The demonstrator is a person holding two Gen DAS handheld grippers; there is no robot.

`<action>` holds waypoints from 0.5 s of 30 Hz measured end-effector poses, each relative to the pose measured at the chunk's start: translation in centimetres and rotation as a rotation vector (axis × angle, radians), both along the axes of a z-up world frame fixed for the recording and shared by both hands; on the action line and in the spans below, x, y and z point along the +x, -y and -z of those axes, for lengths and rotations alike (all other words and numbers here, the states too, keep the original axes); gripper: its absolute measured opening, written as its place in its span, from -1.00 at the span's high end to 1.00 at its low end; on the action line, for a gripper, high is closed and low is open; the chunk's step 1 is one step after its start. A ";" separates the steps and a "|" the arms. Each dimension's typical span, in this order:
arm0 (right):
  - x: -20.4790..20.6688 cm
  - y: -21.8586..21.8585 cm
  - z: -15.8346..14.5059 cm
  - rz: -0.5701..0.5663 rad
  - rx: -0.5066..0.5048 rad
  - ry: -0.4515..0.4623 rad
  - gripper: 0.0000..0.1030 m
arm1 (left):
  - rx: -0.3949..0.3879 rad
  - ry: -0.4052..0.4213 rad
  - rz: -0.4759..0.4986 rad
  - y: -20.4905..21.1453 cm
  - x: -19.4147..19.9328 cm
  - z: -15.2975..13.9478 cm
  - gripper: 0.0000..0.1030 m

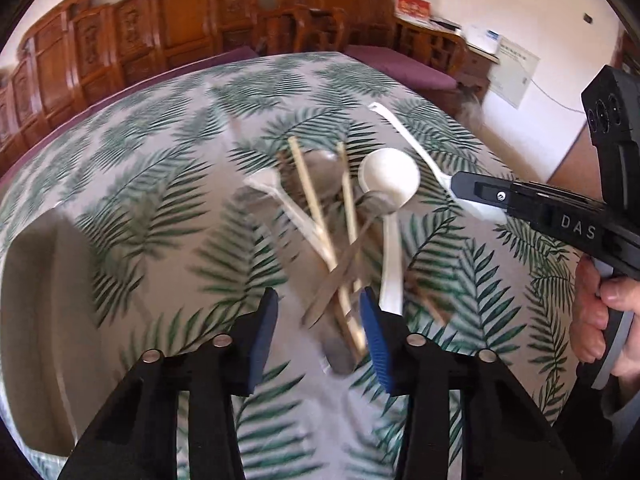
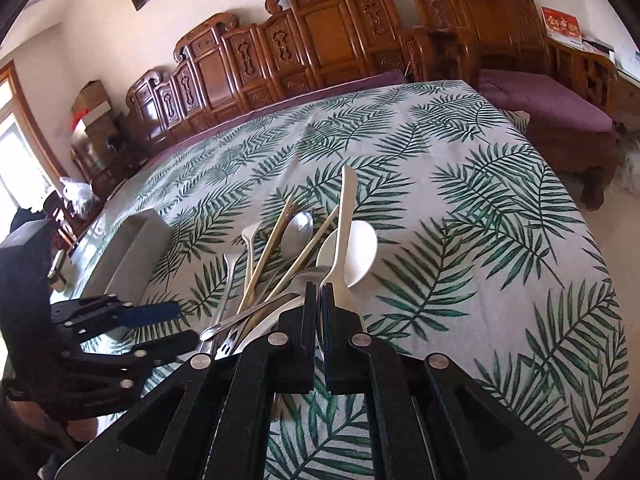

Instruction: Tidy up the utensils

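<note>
— Your right gripper [image 2: 319, 292], what does it hold?
— It is clenched on the long white plastic spoon [image 2: 343, 236]. Your left gripper [image 1: 319, 300] is released; pale wooden chopsticks [image 1: 310, 196] lie just ahead.

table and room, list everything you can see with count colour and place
chopsticks: two, pale wood, crossed in the pile at table centre
metal spoons: at least two, silver, in the pile
white spoons: three, one round-bowled in the pile, one slim under the chopsticks, one in the right gripper
tray: one, grey, left of the pile
tablecloth: one, pale with green fern leaves
benches: carved brown wood, purple cushions, behind the table
left gripper: jaws apart over the pile
right gripper: jaws shut on a white spoon
</note>
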State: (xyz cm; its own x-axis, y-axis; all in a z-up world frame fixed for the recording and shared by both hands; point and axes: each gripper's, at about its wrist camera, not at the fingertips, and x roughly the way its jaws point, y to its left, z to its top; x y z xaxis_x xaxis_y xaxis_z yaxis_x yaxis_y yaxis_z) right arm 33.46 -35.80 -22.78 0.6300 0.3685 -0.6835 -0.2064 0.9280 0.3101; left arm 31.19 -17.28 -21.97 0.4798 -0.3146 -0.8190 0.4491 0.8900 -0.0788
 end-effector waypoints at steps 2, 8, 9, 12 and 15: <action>0.0 0.2 0.0 -0.002 0.007 0.002 0.93 | -0.004 0.004 0.024 0.9 0.6 -0.1 0.39; 0.1 0.2 -0.1 0.005 0.019 -0.006 0.93 | -0.028 -0.032 0.094 3.8 2.4 -0.4 0.74; 0.1 0.3 0.0 0.008 0.021 -0.009 0.93 | -0.017 -0.033 0.099 4.3 2.7 -0.3 0.74; 0.3 0.6 0.0 0.016 0.027 -0.011 0.92 | 0.011 -0.054 0.104 5.5 3.7 0.5 0.74; 0.3 0.9 0.2 0.026 0.032 -0.016 0.92 | 0.043 -0.037 0.100 6.0 4.5 0.9 0.74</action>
